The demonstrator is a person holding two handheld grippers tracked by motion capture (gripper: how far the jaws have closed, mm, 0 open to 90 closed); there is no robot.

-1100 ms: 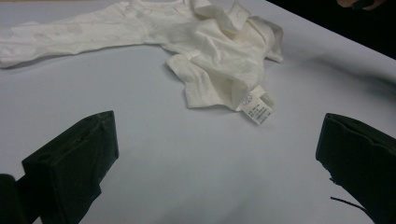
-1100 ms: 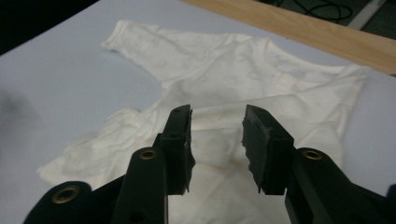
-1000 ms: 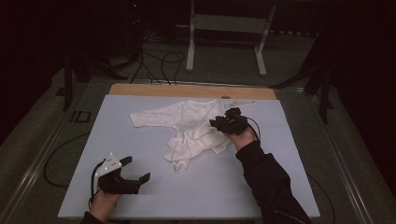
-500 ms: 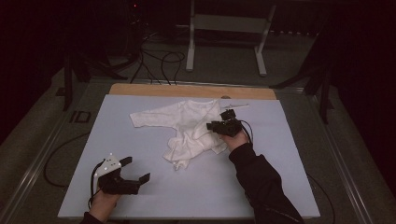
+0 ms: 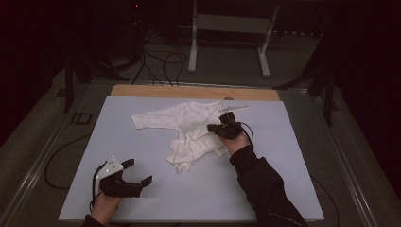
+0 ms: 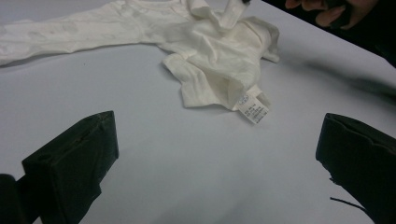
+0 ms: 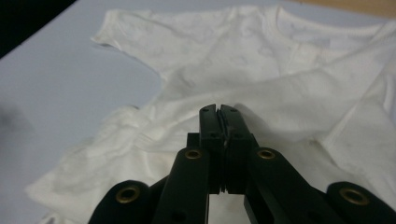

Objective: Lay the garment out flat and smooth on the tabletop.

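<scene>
The left gripper (image 5: 137,174) rests at the near left of the white table (image 5: 142,142), its 2 jaws spread wide with nothing between them. Farther off, at centre, lies the crumpled white garment (image 5: 189,132). The right gripper (image 5: 221,122), jaws just closed together, pinches a fold at its right side.

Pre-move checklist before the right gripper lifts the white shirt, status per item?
1. Right gripper jaws closed: ok, they have just been closing and now meet.
2. Fabric of white shirt caught between them: cannot tell; tips sit at a fold.
3. Left gripper open and apart from the shirt: ok.
4. Shirt fully on the light blue mat: ok.
5. Shirt lying flat: not ok, lower half is bunched, care label exposed.
</scene>
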